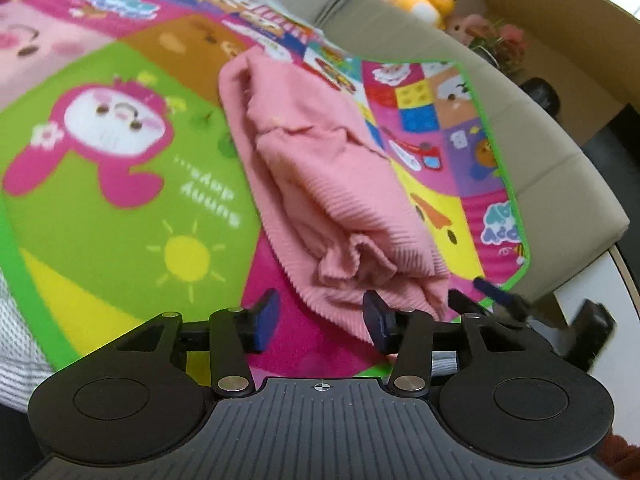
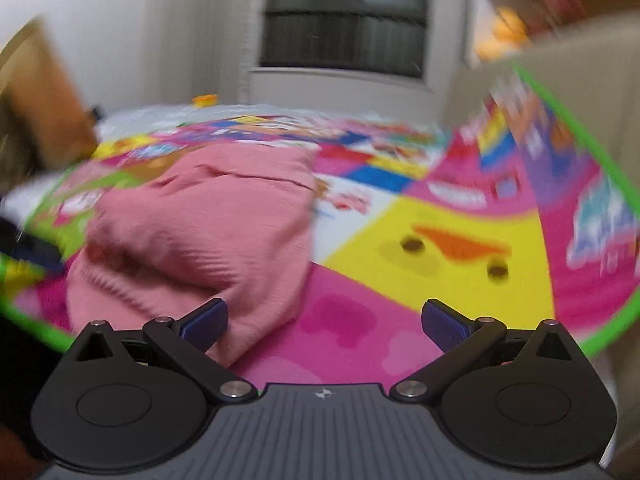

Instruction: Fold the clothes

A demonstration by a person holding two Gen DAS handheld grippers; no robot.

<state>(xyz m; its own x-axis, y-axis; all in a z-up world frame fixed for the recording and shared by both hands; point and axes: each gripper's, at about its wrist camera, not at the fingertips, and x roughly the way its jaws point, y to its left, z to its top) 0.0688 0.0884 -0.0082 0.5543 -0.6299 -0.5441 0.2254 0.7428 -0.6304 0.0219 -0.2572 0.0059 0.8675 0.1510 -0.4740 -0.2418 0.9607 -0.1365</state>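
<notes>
Nearby, mat edge (image 1: pixel 505 184) beside pink garment (image 1: pixel 320 184)

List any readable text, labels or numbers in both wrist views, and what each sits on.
"sunny day...": white letters, upside down in the left wrist view, on the green panel of the play mat, beside the sun drawing.
Blue bubble lettering on the mat's right edge: too distorted to read.
Lettering on the far mat panels: blurred, unreadable.
Right wrist view: mat print smeared by motion blur, nothing legible.
Pink garment: no text visible.
Claws: no text visible.
</notes>
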